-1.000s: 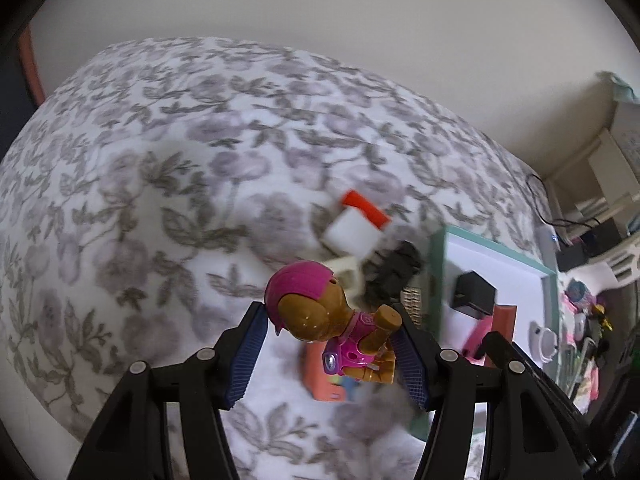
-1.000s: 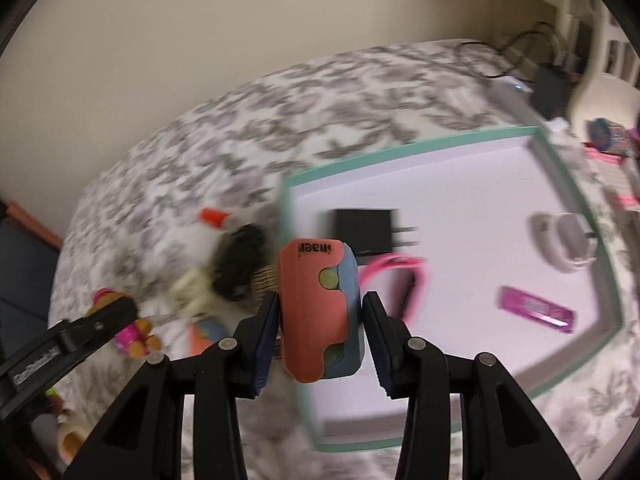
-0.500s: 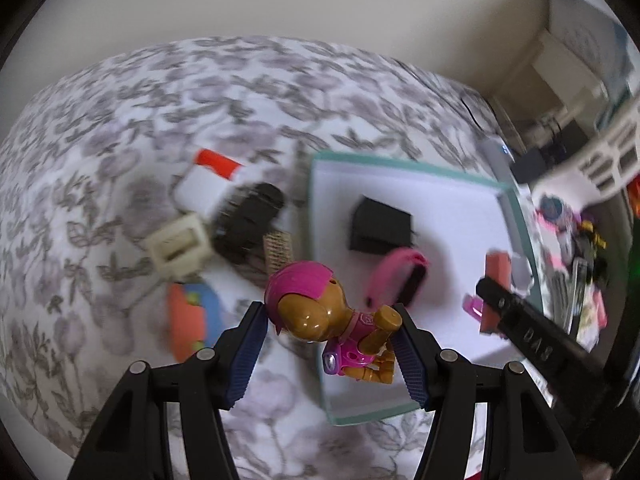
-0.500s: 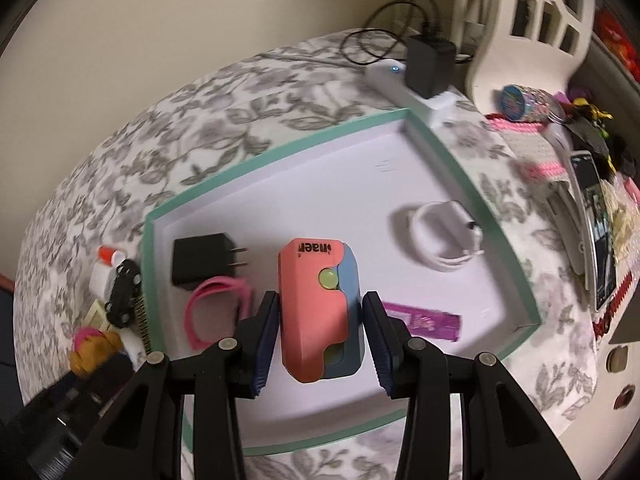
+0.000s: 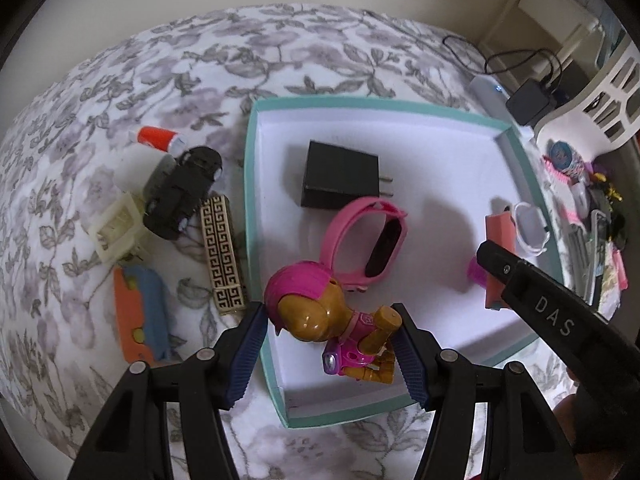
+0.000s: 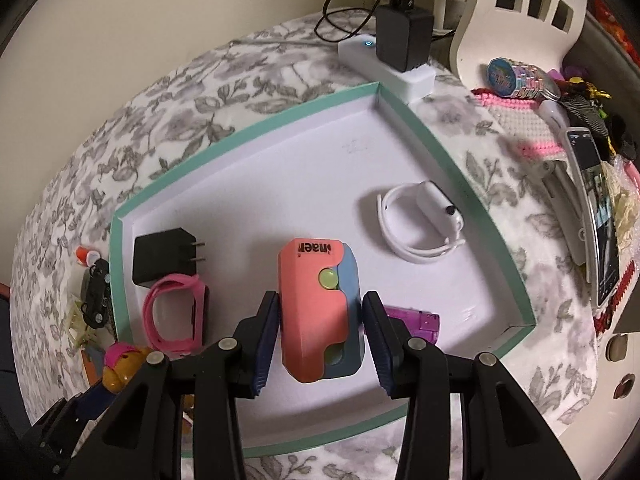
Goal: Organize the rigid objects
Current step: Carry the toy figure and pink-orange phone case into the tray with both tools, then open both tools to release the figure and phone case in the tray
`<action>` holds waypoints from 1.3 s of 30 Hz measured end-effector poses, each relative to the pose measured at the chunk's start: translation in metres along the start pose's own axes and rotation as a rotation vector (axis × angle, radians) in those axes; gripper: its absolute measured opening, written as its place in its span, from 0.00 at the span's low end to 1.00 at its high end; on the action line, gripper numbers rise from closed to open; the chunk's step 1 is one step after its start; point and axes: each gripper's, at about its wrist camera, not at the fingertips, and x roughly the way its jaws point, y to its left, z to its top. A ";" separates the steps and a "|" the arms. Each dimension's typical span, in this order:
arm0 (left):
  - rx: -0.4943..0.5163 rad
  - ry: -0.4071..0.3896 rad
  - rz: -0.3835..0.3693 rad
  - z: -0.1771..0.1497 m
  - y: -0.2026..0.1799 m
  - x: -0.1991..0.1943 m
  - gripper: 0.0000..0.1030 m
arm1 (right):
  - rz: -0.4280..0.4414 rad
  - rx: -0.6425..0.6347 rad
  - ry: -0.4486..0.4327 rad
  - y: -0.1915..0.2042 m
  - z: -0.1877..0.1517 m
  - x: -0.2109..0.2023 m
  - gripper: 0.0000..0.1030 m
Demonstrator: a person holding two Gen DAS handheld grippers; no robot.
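— So, which step is in hand?

— The placing step, by the look of it. A toy figure [image 5: 336, 320] with a pink helmet is held between the pads of the left tongs [image 5: 330, 354], over the near-left corner of the teal-rimmed tray [image 5: 250, 200]. A coral-and-blue case [image 6: 320, 312] is gripped in the right tongs [image 6: 320, 344], above the middle of the same tray. Both tongs are closed only as far as the things they carry.

— And what is already put away?

— A black charger [image 5: 340, 180], a pink wristband [image 5: 364, 240], a white band [image 6: 420, 224] and a small purple piece [image 6: 416, 320] are lying inside the tray. Left out on the flowered bed [image 5: 120, 80] are a black toy car [image 5: 180, 192], a patterned gold bar [image 5: 222, 252], a cream block [image 5: 116, 228], a second orange-and-blue case [image 5: 138, 316] and a red-capped tube [image 5: 158, 138].

— What is called for next?

— Probably each load is to be lowered onto bare tray floor, clear of the wristband and the purple piece, and the tongs opened. The bed items would then be fetched.
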 end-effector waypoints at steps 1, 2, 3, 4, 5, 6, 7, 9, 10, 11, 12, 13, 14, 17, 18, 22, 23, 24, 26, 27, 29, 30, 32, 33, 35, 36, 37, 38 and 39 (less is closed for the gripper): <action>0.002 0.004 0.004 0.000 -0.001 0.002 0.63 | -0.001 -0.005 0.004 0.001 0.000 0.002 0.43; 0.001 0.009 0.002 0.000 -0.001 0.004 0.63 | -0.002 -0.008 0.009 0.001 0.000 0.003 0.43; -0.001 0.015 0.001 0.000 -0.002 0.006 0.63 | -0.002 -0.011 0.014 0.002 -0.001 0.005 0.43; 0.001 0.018 0.004 -0.001 -0.002 0.008 0.63 | -0.002 -0.012 0.018 0.002 -0.001 0.006 0.43; 0.004 0.018 0.010 -0.001 -0.003 0.009 0.63 | -0.001 -0.013 0.022 0.002 -0.001 0.007 0.43; 0.007 0.020 0.016 -0.001 -0.004 0.010 0.63 | -0.002 -0.014 0.025 0.002 -0.001 0.008 0.43; 0.009 0.022 0.019 -0.002 -0.005 0.012 0.63 | -0.003 -0.015 0.027 0.002 -0.001 0.009 0.43; 0.010 0.023 0.022 -0.001 -0.006 0.014 0.63 | -0.004 -0.016 0.030 0.001 -0.001 0.010 0.43; 0.011 0.024 0.023 -0.001 -0.007 0.014 0.63 | -0.003 -0.017 0.029 0.001 0.000 0.010 0.43; 0.011 0.024 0.025 -0.001 -0.007 0.014 0.63 | -0.002 -0.016 0.029 0.001 -0.001 0.009 0.43; 0.012 0.025 0.028 -0.002 -0.008 0.015 0.63 | -0.003 -0.015 0.030 0.001 -0.001 0.010 0.43; 0.012 0.027 0.029 -0.002 -0.008 0.015 0.63 | -0.002 -0.014 0.031 0.001 -0.001 0.010 0.43; 0.011 0.029 0.028 -0.001 -0.008 0.016 0.63 | -0.003 -0.015 0.031 0.001 -0.001 0.010 0.43; 0.009 0.029 0.028 -0.001 -0.009 0.016 0.63 | -0.005 -0.010 0.033 0.000 0.000 0.009 0.43; 0.008 0.028 0.027 -0.001 -0.009 0.016 0.64 | -0.008 -0.009 0.035 0.000 0.000 0.010 0.43; -0.001 0.032 0.016 -0.001 -0.008 0.015 0.67 | -0.018 -0.014 0.038 0.000 0.000 0.008 0.43; -0.004 0.033 0.009 -0.001 -0.007 0.014 0.68 | -0.021 -0.015 0.039 0.001 0.000 0.009 0.43; -0.006 0.034 0.000 -0.001 -0.008 0.014 0.71 | -0.025 -0.017 0.039 0.001 0.000 0.009 0.43; -0.004 0.034 -0.005 -0.001 -0.009 0.013 0.74 | -0.032 -0.022 0.040 0.002 -0.001 0.010 0.43; -0.001 0.033 -0.004 -0.001 -0.009 0.012 0.75 | -0.033 -0.024 0.044 0.002 -0.001 0.011 0.43; 0.001 0.031 -0.006 -0.001 -0.010 0.011 0.76 | -0.033 -0.026 0.047 0.003 -0.001 0.011 0.44; -0.001 0.029 -0.009 0.000 -0.010 0.010 0.77 | -0.032 -0.025 0.043 0.003 -0.001 0.010 0.45; -0.002 0.022 -0.015 0.000 -0.010 0.007 0.81 | -0.032 -0.023 0.023 0.003 0.001 0.004 0.53; 0.000 0.017 -0.012 0.000 -0.009 0.005 0.85 | -0.032 -0.023 0.012 0.002 0.001 0.001 0.56; 0.006 0.000 0.002 0.000 -0.009 -0.001 0.90 | -0.024 -0.019 -0.008 0.002 0.002 -0.005 0.57; 0.008 -0.008 0.008 0.001 -0.008 -0.003 0.90 | -0.020 -0.017 -0.015 0.002 0.003 -0.007 0.57; 0.006 -0.015 0.011 0.001 -0.006 -0.006 0.90 | -0.016 -0.013 -0.024 0.002 0.003 -0.010 0.57; 0.004 -0.019 0.011 0.001 -0.005 -0.008 0.90 | -0.013 -0.010 -0.030 0.002 0.004 -0.012 0.57; -0.001 -0.024 0.010 0.001 -0.004 -0.010 0.91 | -0.010 -0.008 -0.037 0.001 0.004 -0.015 0.57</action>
